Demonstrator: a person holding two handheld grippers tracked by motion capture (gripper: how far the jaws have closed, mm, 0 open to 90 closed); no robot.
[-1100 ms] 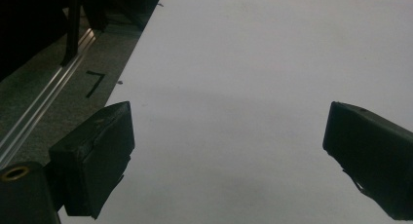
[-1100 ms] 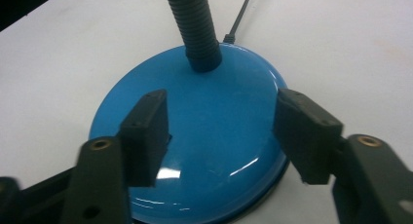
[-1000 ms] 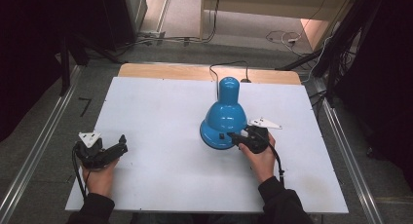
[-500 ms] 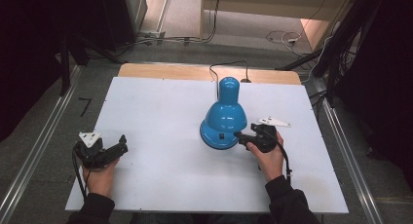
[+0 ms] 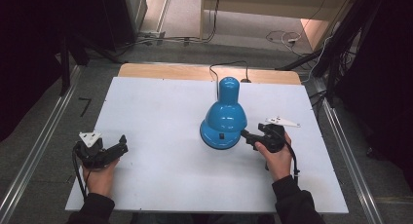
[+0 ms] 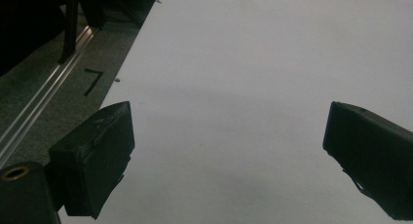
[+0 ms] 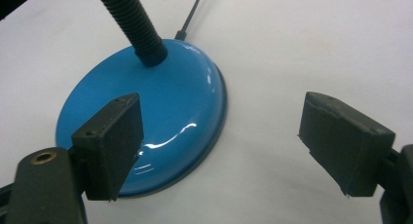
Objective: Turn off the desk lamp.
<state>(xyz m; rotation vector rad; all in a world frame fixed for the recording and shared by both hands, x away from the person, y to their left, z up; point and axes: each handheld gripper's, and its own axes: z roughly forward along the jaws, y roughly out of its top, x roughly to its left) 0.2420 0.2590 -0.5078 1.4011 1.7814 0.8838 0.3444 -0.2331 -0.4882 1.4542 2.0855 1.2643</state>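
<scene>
A blue desk lamp [image 5: 224,112] stands at the middle of the white table [image 5: 160,112], its shade bent down over its round base [image 5: 220,138]. In the right gripper view the glossy blue base [image 7: 160,102] carries a black gooseneck [image 7: 132,24] and a thin cord [image 7: 193,10]. My right gripper [image 5: 246,135] sits just right of the base. Its jaws have just been opening and stand wide [image 7: 219,141], with the base rim ahead of them, untouched. My left gripper [image 5: 120,145] rests open near the table's left front, over bare white surface [image 6: 229,156].
The lamp's cord [image 5: 229,65] runs back over a wooden strip [image 5: 185,70] at the table's far edge. Metal rails [image 5: 44,146] and grey floor lie left of the table; a black mark [image 6: 92,82] shows on that floor. Another rail [image 5: 343,151] borders the right side.
My right gripper has drawn back a little to the right, away from the lamp base, and its jaws now stand wider. The left hand and the lamp have stayed put.
</scene>
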